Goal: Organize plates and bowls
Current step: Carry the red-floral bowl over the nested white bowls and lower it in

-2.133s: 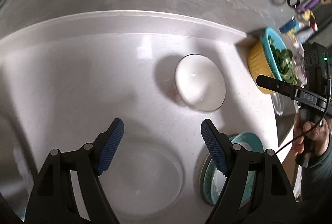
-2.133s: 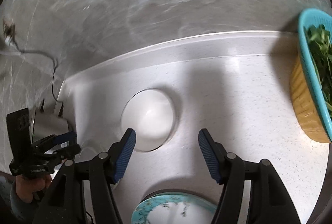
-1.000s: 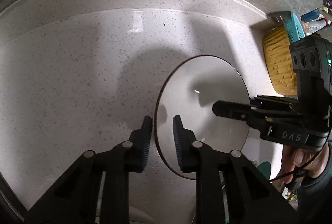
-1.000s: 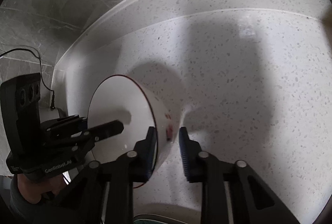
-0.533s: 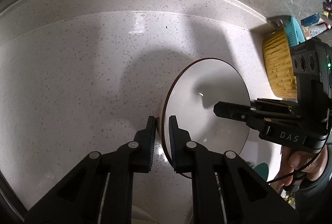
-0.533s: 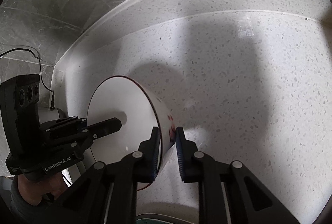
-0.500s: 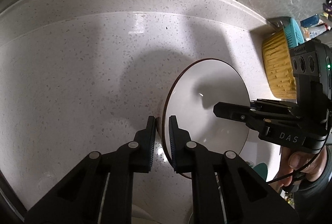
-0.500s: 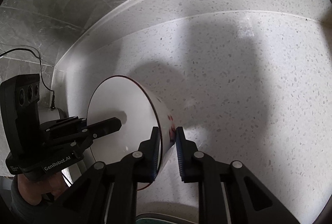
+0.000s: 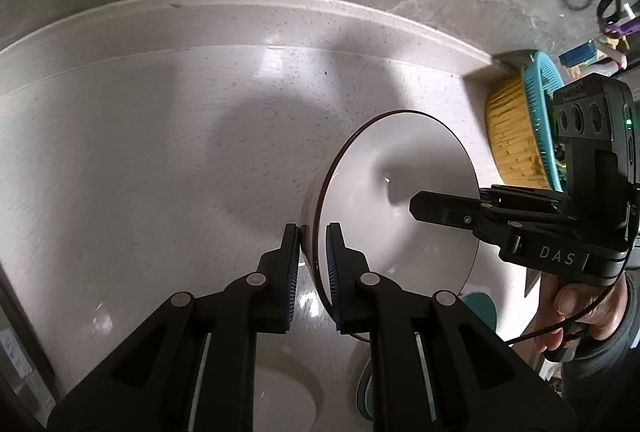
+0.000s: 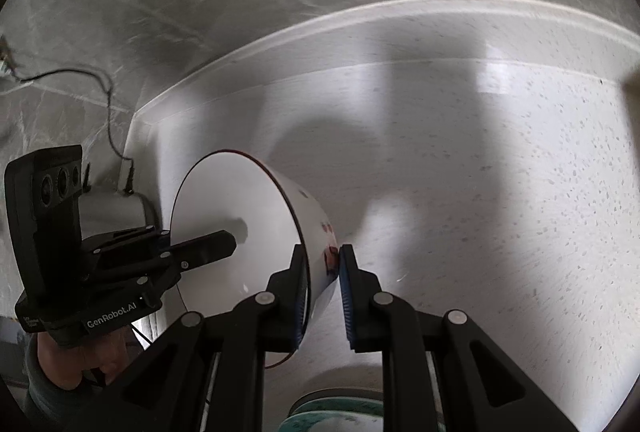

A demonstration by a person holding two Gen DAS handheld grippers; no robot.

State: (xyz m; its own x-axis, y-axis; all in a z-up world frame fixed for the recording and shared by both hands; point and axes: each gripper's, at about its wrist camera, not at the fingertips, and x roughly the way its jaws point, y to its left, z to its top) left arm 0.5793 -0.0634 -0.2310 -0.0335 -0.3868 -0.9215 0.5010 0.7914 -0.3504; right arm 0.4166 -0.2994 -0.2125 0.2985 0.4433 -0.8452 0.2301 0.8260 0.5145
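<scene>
White bowl, dark-rimmed, held tilted above the speckled counter; left gripper pinched shut on its left rim, right gripper clamped on its right rim; yellow-and-teal colander far right.

Each camera sits on a hand-held gripper and looks forward along its two fingers, down at the white table and very close to it. Both views share the white bowl. Each one also shows the other hand-held gripper across the bowl.
</scene>
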